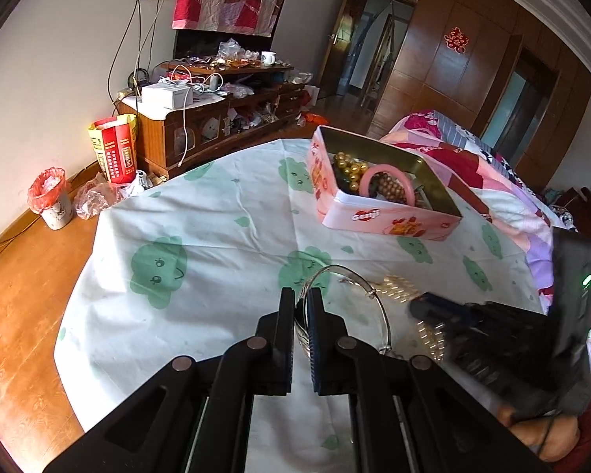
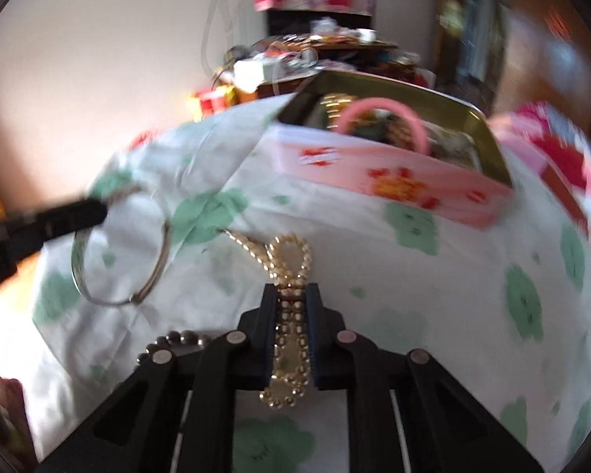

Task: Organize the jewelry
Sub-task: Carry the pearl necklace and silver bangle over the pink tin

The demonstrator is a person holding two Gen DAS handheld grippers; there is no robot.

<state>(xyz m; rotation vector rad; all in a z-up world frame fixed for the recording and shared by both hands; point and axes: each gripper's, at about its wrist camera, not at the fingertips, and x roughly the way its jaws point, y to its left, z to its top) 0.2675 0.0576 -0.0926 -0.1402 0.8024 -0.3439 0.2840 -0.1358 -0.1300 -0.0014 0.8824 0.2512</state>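
Note:
My left gripper (image 1: 301, 295) is shut on a thin silver bangle (image 1: 378, 303), which loops out to its right just above the cloth; the bangle also shows in the right wrist view (image 2: 161, 260). My right gripper (image 2: 293, 289) is shut on a gold bead necklace (image 2: 291, 260), whose loop sticks out ahead of the fingers. It shows blurred in the left wrist view (image 1: 417, 301) beside the gold beads (image 1: 398, 287). A pink open tin (image 1: 378, 216) (image 2: 394, 181) ahead holds gold beads and a pink bangle (image 1: 390, 181).
The table wears a white cloth with green prints (image 1: 201, 236). A bed with a patterned quilt (image 1: 492, 181) lies to the right. A cluttered wooden cabinet (image 1: 216, 114), a bin (image 1: 53, 201) and wooden floor are at the left.

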